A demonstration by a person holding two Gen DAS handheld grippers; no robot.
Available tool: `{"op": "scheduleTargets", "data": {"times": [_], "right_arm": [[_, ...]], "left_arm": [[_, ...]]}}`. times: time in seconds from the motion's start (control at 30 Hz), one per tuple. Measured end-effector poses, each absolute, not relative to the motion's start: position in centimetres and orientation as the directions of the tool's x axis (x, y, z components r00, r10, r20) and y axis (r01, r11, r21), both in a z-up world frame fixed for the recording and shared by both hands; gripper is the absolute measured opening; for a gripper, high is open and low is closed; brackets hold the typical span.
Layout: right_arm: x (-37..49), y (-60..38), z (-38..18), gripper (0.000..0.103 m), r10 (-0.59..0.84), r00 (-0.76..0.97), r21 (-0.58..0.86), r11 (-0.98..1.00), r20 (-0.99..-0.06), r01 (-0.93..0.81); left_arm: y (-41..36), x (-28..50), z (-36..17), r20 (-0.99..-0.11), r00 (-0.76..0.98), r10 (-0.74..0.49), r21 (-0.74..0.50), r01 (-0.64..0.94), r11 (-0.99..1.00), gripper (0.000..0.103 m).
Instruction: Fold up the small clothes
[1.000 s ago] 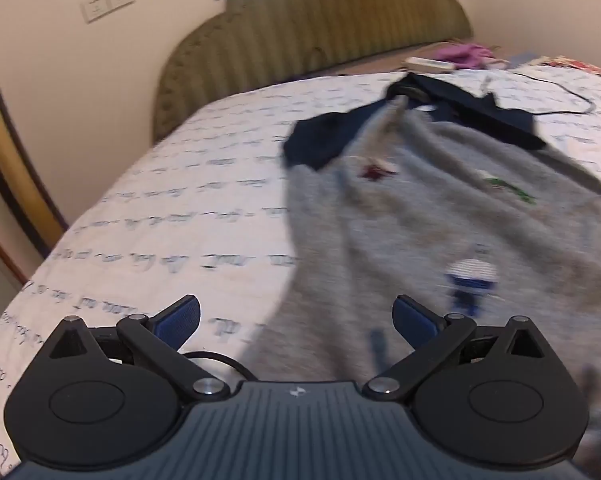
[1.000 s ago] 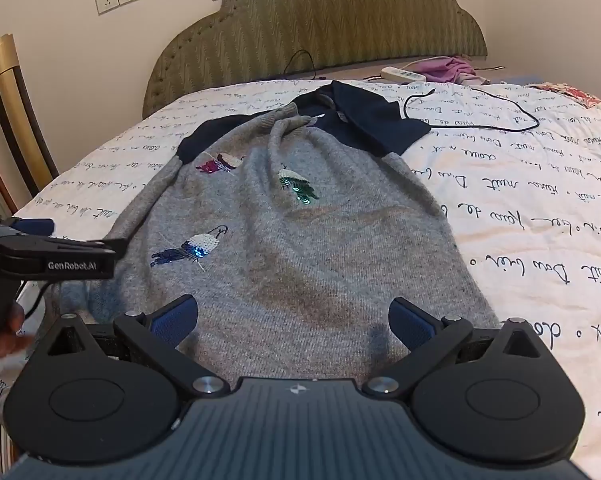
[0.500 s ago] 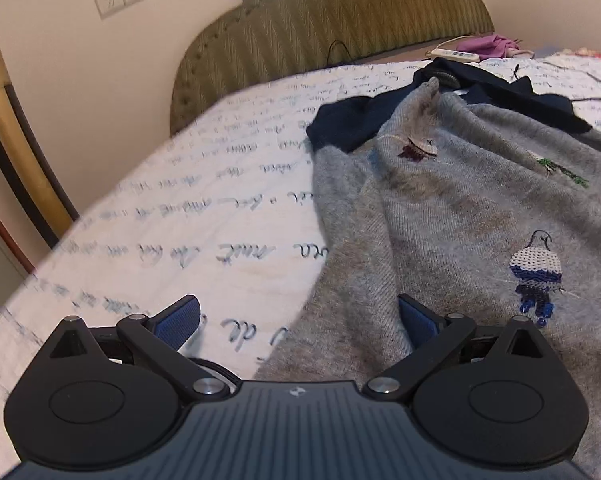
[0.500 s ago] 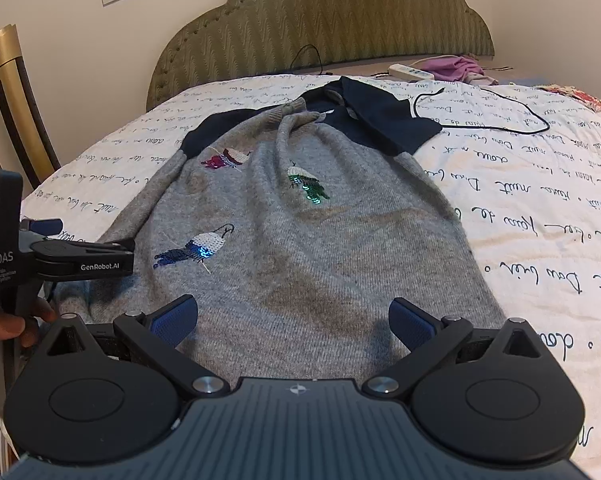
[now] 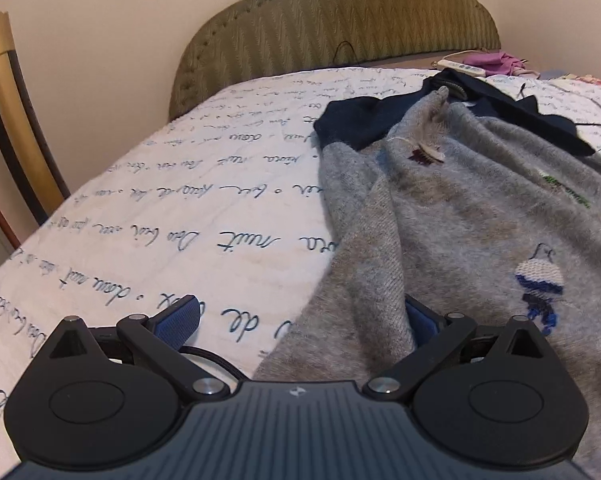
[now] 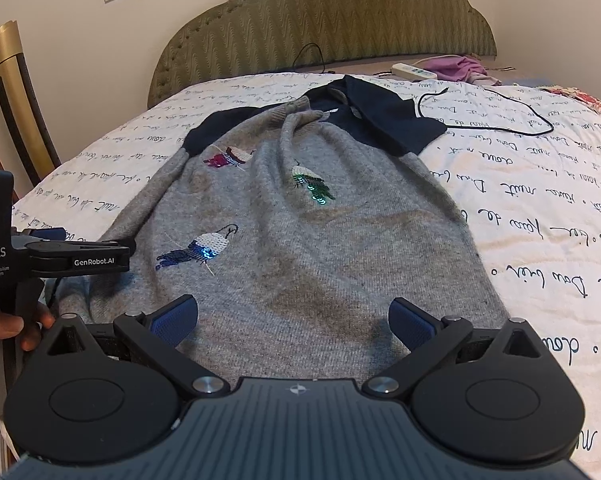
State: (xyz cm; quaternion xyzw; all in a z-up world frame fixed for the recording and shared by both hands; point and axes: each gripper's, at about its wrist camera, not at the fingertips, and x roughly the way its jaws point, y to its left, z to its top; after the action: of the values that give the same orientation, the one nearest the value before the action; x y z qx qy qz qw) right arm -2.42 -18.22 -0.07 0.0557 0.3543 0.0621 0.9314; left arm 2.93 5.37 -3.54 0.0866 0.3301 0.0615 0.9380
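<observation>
A grey knit sweater (image 6: 300, 240) with navy shoulders and sequin birds lies spread on the bed, collar toward the headboard. In the left wrist view the sweater (image 5: 480, 216) fills the right half, and its left hem edge rises in a fold between the fingers. My left gripper (image 5: 300, 320) is open, with the fold against its right pad (image 5: 422, 322). It also shows from the side in the right wrist view (image 6: 80, 256), at the sweater's left hem. My right gripper (image 6: 294, 320) is open and empty, low over the middle of the hem.
The white quilt (image 6: 540, 200) with script lettering covers the bed. A black cable (image 6: 500, 120), a white power strip (image 6: 414, 70) and purple cloth (image 6: 458, 66) lie near the green headboard (image 6: 328, 20). A gold chair back (image 6: 14, 92) stands at the left.
My left gripper has moved in low to the sweater's left hem, and the fabric edge now stands between its fingers. My right gripper has crept slightly forward over the hem.
</observation>
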Motion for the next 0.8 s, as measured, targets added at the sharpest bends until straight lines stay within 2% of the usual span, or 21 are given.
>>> {"op": "scheduleTargets", "data": {"times": [0.13,0.43,0.6,0.67,0.8], "right_arm": [[-2.4,-18.3,-0.2,0.103,0.151,0.738,0.148,0.986,-0.657,-0.071],[-1.3,-18.7,-0.2,0.103,0.142,0.731,0.116,0.99,-0.668,-0.086],[0.0,-18.5,-2.4,0.103,0.131,0.64,0.04,0.987,-0.757,-0.156],[0.1,-18.6,-2.6,0.103,0.138,0.637,0.025,0.983,-0.758,-0.183],[2.1,-20.4,-0.2,0.103,0.148,0.691,0.056,0.986,-0.707,-0.154]], "left_arm": [[5.7,2.9,-3.5,-0.614,0.77,0.174,0.188,-0.072,0.98,0.103],[8.8,-0.4,-1.7,-0.628,0.757,0.181,0.239,-0.034,0.971,0.103],[9.8,-1.3,-2.1,-0.648,0.725,0.232,0.322,-0.015,0.947,0.103],[9.7,-1.0,-1.5,-0.647,0.728,0.229,0.334,0.0,0.943,0.103],[8.6,0.2,1.3,-0.562,0.79,0.243,0.398,0.001,0.918,0.103]]}}
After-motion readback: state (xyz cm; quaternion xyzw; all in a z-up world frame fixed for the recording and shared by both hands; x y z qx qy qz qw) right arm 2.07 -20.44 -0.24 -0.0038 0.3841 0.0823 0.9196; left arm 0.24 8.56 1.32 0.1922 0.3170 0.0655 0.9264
